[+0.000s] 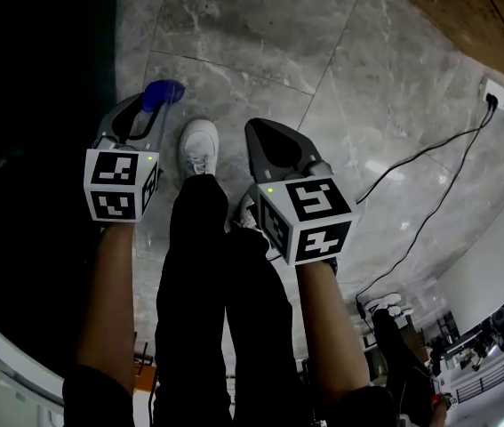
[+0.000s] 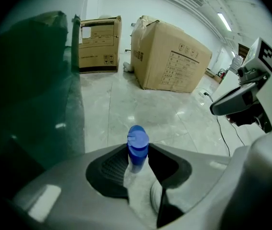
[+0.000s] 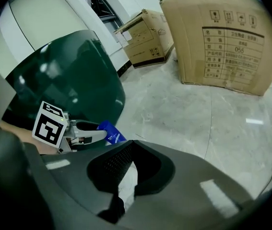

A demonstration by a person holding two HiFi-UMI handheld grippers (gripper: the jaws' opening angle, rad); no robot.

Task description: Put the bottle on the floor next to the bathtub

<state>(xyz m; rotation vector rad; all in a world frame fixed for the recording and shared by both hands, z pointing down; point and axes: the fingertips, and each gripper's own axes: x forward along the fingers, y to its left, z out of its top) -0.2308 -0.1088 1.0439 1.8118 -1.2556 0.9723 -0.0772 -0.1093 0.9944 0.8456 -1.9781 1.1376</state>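
Observation:
My left gripper (image 1: pixel 149 105) is shut on a blue bottle (image 1: pixel 164 92), held above the grey marble floor (image 1: pixel 260 25) close beside the dark green bathtub (image 1: pixel 38 149). In the left gripper view the bottle's blue cap (image 2: pixel 137 145) sticks up between the jaws of the left gripper (image 2: pixel 138 153), and the bathtub wall (image 2: pixel 30 85) fills the left side. My right gripper (image 1: pixel 260 132) hangs to the right of the person's legs, shut and empty. From the right gripper (image 3: pixel 132 143) I see the left gripper (image 3: pixel 85 131), the bottle (image 3: pixel 111 132) and the bathtub (image 3: pixel 64 75).
The person's black-trousered legs and a white shoe (image 1: pixel 200 145) stand between the grippers. A black cable (image 1: pixel 429 203) runs across the floor to a wall socket (image 1: pixel 496 92). Cardboard boxes (image 2: pixel 171 56) (image 2: pixel 100 37) stand farther off on the floor. Another person's foot (image 1: pixel 385 306) is at the lower right.

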